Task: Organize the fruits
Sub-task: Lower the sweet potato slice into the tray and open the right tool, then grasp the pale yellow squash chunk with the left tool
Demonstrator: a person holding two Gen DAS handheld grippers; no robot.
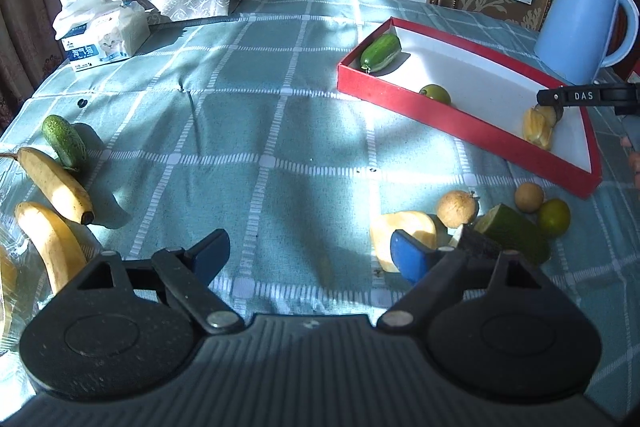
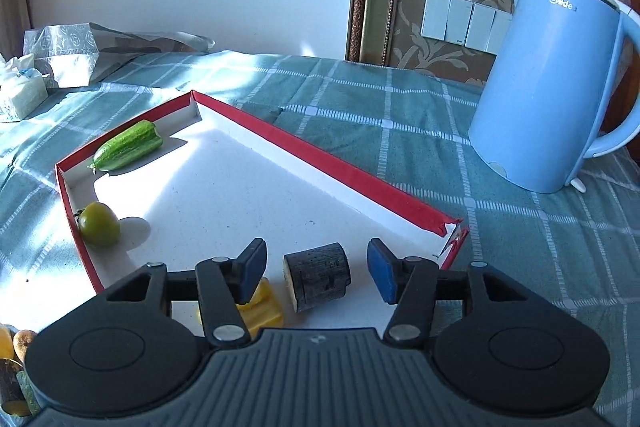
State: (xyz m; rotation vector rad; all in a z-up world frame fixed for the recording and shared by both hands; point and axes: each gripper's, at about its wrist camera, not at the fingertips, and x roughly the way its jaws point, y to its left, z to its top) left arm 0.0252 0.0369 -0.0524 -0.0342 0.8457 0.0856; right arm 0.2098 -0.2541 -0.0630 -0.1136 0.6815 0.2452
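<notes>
A short dark brown cylindrical piece of fruit [image 2: 317, 277] is lying on the white floor of the shallow red-walled cardboard tray [image 2: 332, 163], just beside a yellow ridged starfruit piece [image 2: 262, 309]. The right gripper [image 2: 316, 271] is hovering over it, jaws spread and clear of its sides. A green cucumber half [image 2: 128, 146] and a round green tomato [image 2: 99, 224] are sitting along the tray's left wall. The left gripper [image 1: 310, 259] is hanging wide apart over the teal checked tablecloth [image 1: 256, 131], holding nothing, near two yellow bananas [image 1: 54, 203].
</notes>
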